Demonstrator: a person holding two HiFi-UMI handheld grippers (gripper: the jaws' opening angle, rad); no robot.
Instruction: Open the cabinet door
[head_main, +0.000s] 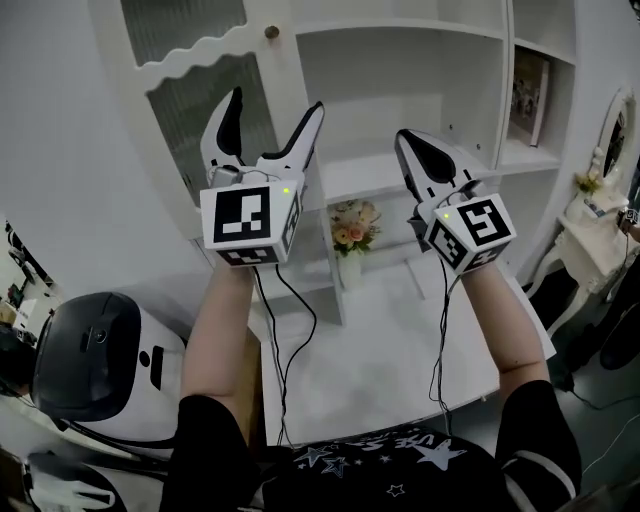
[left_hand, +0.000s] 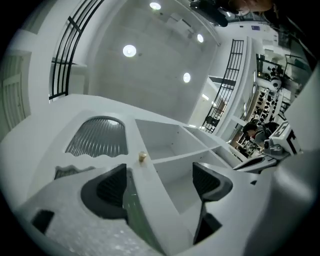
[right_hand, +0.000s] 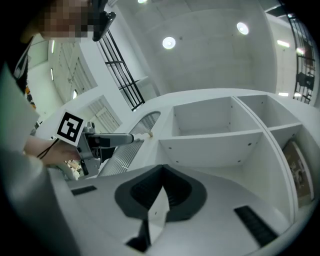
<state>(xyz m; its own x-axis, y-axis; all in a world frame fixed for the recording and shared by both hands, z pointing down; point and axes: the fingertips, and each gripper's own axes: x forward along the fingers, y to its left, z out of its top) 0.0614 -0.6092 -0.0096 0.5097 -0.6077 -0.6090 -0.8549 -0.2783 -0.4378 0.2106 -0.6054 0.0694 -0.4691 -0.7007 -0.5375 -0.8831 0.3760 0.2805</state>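
jaws apart on left gripper (head_main: 277, 100), together on right gripper (head_main: 405, 137).

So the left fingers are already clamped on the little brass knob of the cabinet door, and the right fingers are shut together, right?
Not quite. The left gripper view shows the left gripper with its fingers apart and nothing between them. The brass knob sits beyond them on the cabinet door, untouched. The right gripper does have its fingers shut together.

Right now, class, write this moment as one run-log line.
cabinet door: closed | knob: not gripped | left tongs: open, empty, pointing toward knob | right tongs: shut, empty
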